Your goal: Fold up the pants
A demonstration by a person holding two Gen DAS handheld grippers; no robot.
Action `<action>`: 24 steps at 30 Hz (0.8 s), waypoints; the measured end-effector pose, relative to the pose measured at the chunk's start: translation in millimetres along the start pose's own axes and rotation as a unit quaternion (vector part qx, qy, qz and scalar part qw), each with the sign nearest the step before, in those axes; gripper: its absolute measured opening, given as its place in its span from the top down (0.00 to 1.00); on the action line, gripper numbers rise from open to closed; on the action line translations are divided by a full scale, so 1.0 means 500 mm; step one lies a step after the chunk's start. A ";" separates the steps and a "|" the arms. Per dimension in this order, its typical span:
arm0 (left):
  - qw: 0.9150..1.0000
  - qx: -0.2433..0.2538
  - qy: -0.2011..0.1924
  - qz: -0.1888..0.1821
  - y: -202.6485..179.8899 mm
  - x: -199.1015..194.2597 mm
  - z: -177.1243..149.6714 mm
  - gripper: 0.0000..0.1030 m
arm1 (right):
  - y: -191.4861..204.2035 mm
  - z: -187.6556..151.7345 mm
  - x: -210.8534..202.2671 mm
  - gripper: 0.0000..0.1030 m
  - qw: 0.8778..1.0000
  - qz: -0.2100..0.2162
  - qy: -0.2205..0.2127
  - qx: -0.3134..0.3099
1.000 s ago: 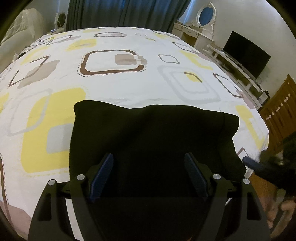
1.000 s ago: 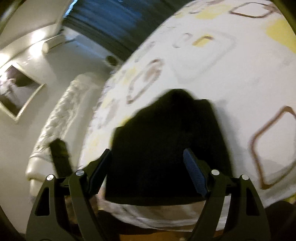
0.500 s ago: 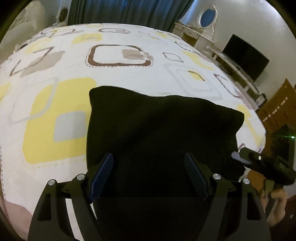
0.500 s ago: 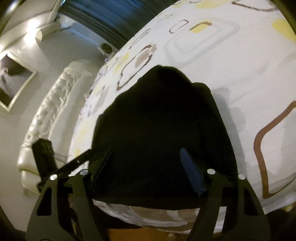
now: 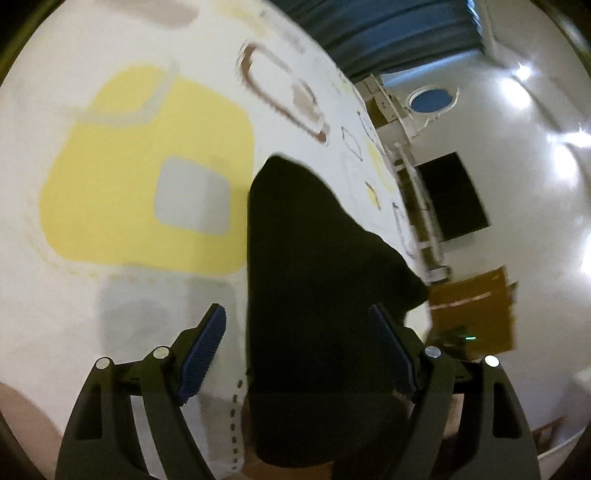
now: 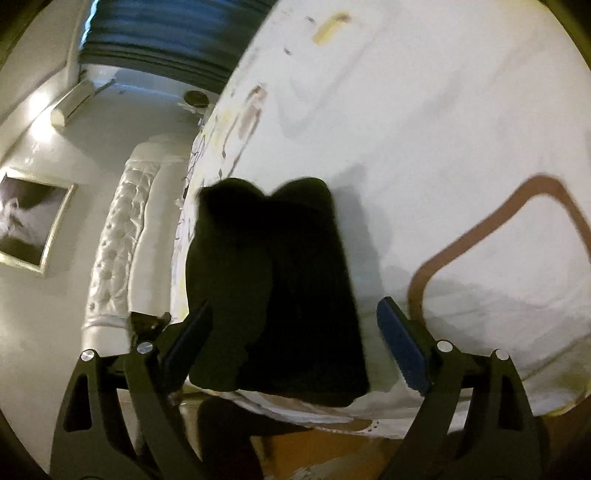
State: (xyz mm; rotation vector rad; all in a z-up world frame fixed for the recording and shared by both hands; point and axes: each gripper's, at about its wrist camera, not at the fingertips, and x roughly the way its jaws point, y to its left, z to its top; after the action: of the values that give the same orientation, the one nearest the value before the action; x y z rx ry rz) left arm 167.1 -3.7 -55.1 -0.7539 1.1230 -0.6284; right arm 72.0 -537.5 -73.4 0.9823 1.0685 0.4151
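Observation:
Black folded pants [image 5: 314,258] lie on a white bedsheet [image 5: 110,288] with yellow and brown squares, near the bed's front edge. My left gripper [image 5: 299,347] hovers open just above them, tilted. The pants' left edge runs between its blue pads, and the left pad [image 5: 207,343] is over bare sheet. In the right wrist view the pants [image 6: 280,280] show as a bunched dark stack. My right gripper [image 6: 295,343] straddles their near end with its jaws opening, and neither pad presses the cloth.
The bed's front edge [image 6: 332,413] drops to a wooden floor just below the right gripper. A white tufted headboard [image 6: 118,240] and a framed picture [image 6: 29,218] are on the left. A television [image 5: 454,195], a white dresser with an oval mirror [image 5: 428,101] and dark curtains [image 5: 388,29] stand beyond the bed.
The left gripper rolled and shifted toward the pants' left edge, so the bed now looks tilted. The right gripper dropped closer to the pants; its jaws narrowed, then spread wider.

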 end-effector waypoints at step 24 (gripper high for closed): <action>0.998 -0.004 0.061 -0.021 -0.006 0.123 0.012 0.39 | 0.044 0.054 0.140 0.58 0.990 0.016 0.127 -0.063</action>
State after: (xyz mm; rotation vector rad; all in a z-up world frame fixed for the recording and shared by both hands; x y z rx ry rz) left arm 191.9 -51.8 -85.4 -0.7563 1.2243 -0.7135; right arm 131.3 -488.8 -89.2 0.8501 1.2417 0.6391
